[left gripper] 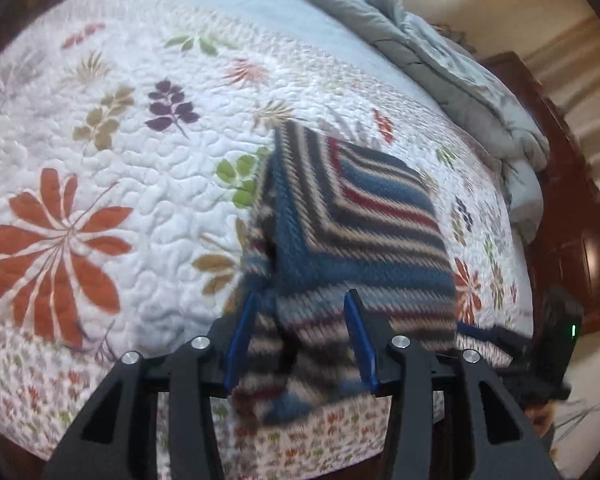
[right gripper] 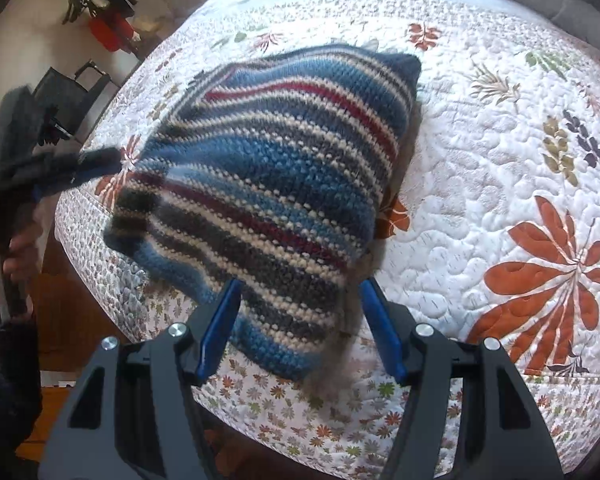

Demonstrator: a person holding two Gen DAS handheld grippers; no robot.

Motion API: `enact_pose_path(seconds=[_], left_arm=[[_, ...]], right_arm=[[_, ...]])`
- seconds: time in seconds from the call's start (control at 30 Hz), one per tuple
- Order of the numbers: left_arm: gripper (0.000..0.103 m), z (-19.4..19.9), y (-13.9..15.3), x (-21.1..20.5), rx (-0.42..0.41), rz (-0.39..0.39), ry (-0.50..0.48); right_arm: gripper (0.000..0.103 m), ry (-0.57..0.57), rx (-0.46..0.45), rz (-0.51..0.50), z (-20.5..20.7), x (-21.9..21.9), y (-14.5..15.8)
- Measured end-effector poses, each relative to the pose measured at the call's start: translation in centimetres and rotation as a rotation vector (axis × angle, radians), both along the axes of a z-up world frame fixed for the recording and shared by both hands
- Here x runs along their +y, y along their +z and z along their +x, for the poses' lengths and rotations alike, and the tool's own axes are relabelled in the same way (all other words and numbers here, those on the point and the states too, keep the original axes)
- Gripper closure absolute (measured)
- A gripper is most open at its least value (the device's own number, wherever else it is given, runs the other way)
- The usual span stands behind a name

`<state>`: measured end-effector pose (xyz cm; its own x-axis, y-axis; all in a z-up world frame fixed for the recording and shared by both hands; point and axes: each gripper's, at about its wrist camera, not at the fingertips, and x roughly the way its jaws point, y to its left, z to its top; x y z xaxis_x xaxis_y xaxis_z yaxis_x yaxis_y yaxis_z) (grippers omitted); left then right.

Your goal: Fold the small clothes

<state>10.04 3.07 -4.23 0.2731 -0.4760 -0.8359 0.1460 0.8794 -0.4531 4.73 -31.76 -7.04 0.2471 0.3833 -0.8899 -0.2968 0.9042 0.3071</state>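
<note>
Flatten the striped knit garment (left gripper: 360, 224), lying folded on the quilt (left gripper: 120, 184) near the bed's front edge, with left hand-held gripper (left gripper: 300, 340) and right hand-held gripper (right gripper: 300, 324) both spread astride its near hem, pinching nothing

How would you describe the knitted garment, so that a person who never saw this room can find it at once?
Start from the bed, covered by a white quilt printed with leaves and flowers. Near its front edge lies one knitted garment, between the fingers of both grippers. It is the only striped thing there: blue, cream, grey and dark red bands.
</note>
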Motion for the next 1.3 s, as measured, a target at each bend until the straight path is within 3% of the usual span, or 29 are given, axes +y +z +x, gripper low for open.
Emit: enact_pose_path(seconds=[0.13, 0.37, 0.47, 0.63, 1.13, 1.17, 1.2, 1.23, 1.3], left_arm=[[0.056, -1.8, -0.5, -1.6, 0.001, 0.033, -0.033], [0.058, -2.7, -4.0, -3.1, 0.045, 0.093, -0.041], [0.08, -3.1, -4.9, -3.7, 0.045, 0.162, -0.046], [0.085, -3.3, -4.9, -3.2, 0.033, 0.144, -0.025], [0.086, -4.4, -3.3, -2.0, -0.025, 0.12, -0.04], [0.086, -4.5, -3.2, -2.0, -0.028, 0.122, -0.039], [0.086, -4.5, -3.1, -2.0, -0.033, 0.122, -0.042], [0.086, -4.6, -3.0, -2.1, -0.036, 0.122, -0.043], [0.086, -4.8, -2.6, -2.1, -0.048, 0.126, -0.045]], right_arm=[[0.04, -0.012, 0.001, 0.012, -0.5, -0.2, 0.3], [0.04, -0.002, 0.021, 0.004, -1.2, 0.2, 0.0], [0.04, -0.009, 0.034, -0.002, -1.1, 0.4, -0.5], [0.039, -0.024, 0.052, -0.004, -0.7, 0.4, -1.1], [0.035, -0.069, 0.147, 0.038, 0.3, 0.3, -3.5], [0.039, -0.068, 0.155, 0.042, 0.4, 0.4, -3.8], [0.054, -0.067, 0.171, 0.069, 0.5, 0.5, -4.0], [0.061, -0.068, 0.184, 0.088, 0.6, 0.7, -4.2], [0.068, -0.064, 0.18, 0.083, 0.7, 0.8, -4.1]])
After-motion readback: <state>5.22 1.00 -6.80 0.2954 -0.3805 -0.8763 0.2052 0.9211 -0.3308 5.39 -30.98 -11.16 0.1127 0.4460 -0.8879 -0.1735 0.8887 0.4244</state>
